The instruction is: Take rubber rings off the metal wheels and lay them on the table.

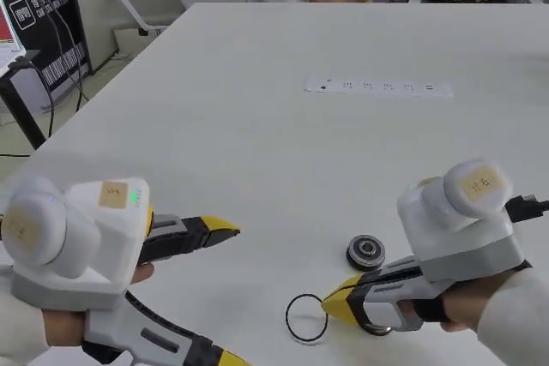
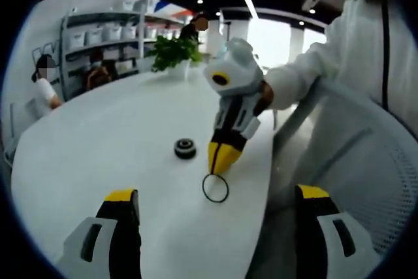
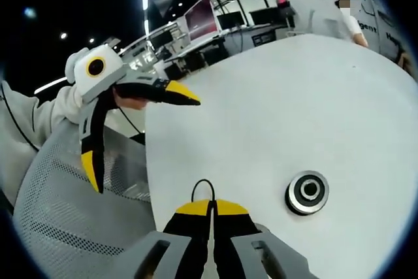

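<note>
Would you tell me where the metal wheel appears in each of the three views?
Head view: metal wheel lower right of centre, just beyond the right gripper.
Left gripper view: centre, left of that gripper's yellow tips.
Right gripper view: lower right.
Shared landmark: the rubber ring pinched at the right gripper's tips.

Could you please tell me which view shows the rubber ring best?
The left gripper view: the whole rubber ring shows dark against the table. The head view shows it whole but fainter; the right gripper view shows an arc beyond the shut fingers.
</note>
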`<state>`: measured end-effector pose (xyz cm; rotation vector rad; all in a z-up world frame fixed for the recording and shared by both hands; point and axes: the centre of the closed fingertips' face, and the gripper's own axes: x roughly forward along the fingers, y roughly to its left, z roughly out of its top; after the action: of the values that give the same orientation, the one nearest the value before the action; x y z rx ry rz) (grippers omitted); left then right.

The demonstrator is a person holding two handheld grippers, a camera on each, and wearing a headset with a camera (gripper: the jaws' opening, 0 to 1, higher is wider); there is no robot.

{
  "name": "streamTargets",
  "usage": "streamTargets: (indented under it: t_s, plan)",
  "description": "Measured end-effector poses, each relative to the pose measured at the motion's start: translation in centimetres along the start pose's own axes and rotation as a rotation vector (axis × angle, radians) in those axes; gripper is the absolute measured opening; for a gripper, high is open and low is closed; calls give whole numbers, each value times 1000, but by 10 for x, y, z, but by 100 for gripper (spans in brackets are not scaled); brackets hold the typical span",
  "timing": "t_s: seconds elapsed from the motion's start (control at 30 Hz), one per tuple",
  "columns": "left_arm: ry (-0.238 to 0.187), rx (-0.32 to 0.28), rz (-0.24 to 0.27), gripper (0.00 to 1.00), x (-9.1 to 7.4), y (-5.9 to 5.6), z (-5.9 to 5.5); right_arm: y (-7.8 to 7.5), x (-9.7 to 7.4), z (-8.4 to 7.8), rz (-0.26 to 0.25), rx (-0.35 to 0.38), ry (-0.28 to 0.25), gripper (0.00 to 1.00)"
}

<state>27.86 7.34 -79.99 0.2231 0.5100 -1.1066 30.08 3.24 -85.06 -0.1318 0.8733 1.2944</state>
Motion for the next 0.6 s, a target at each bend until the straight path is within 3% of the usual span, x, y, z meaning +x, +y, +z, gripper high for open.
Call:
streamTargets:
  t_s: [0.23,0.6]
  plan:
    - [35,7,-15,100,2,-3,-6,-7,1,-1,-32,-1,1,0]
    - [38,0,-29,98,2,-6,-7,-10,-1,0,-50,-23,3,3]
